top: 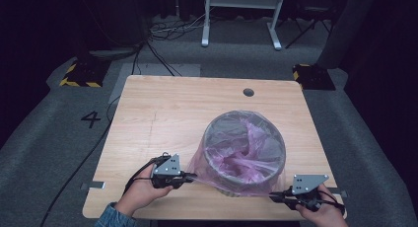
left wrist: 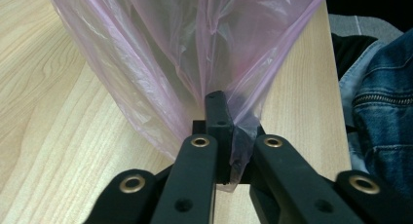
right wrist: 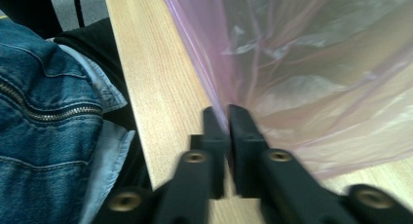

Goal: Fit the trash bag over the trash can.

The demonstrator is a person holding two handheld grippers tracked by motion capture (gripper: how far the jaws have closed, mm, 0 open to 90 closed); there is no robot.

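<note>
A pale wooden bench [top: 162, 118] stands on grey carpet in a dark room, cables trailing behind it. Near its front edge sits a round bin [top: 245, 150] lined with a thin, crinkled pink bag [top: 246, 153]. The left tool [top: 190, 177] and right tool [top: 274, 196] each pinch the bag's stretched edge.

Blue denim sleeves [top: 111, 216], black tongs [left wrist: 219, 121]

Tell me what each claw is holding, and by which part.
Both hold the pink bin liner fitted over the bin. The left claw pinches its lower hem at one side; the right claw pinches the hem at the opposite side.
</note>
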